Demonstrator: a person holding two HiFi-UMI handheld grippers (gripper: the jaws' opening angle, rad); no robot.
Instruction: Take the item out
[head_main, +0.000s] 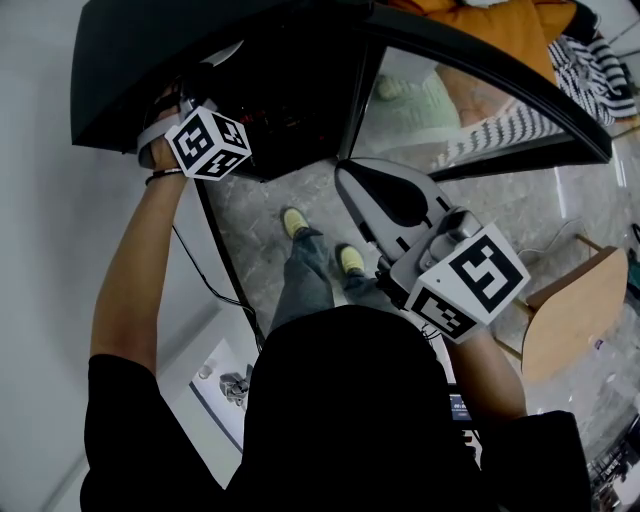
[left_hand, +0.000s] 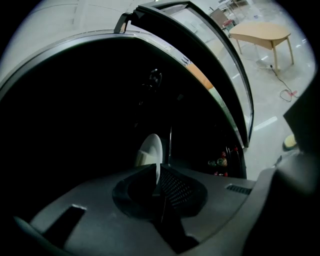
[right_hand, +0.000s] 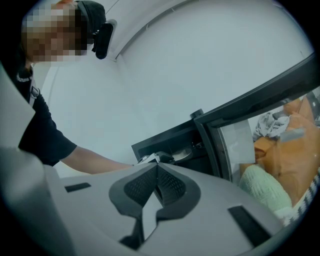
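Inside the black cabinet, the left gripper had its jaws drawn together on the rim of a white plate, the thin pale edge running down between the two pads. The plate stood on edge in the dark interior, just ahead of the jaws, and most of the cabinet around it was too dark to read. Low at the cabinet's right side, near the door frame, a few small red and pale items sat together; what they were could not be told. The cabinet's glass door stood swung open to the right. Outside the cabinet, in front of that door, the right gripper was held with its jaws closed tip to tip and nothing between them, pointing toward the cabinet's opening. The person's left forearm reached from below up into the cabinet. Behind the cabinet's glass door lay soft things: an orange cloth, a pale green knitted piece and a black-and-white striped cloth. Below the cabinet, on the marbled floor, were the person's yellow-green shoes, and a thin dark cable ran down along the wall side. A light wooden table stood well to the right of the cabinet.
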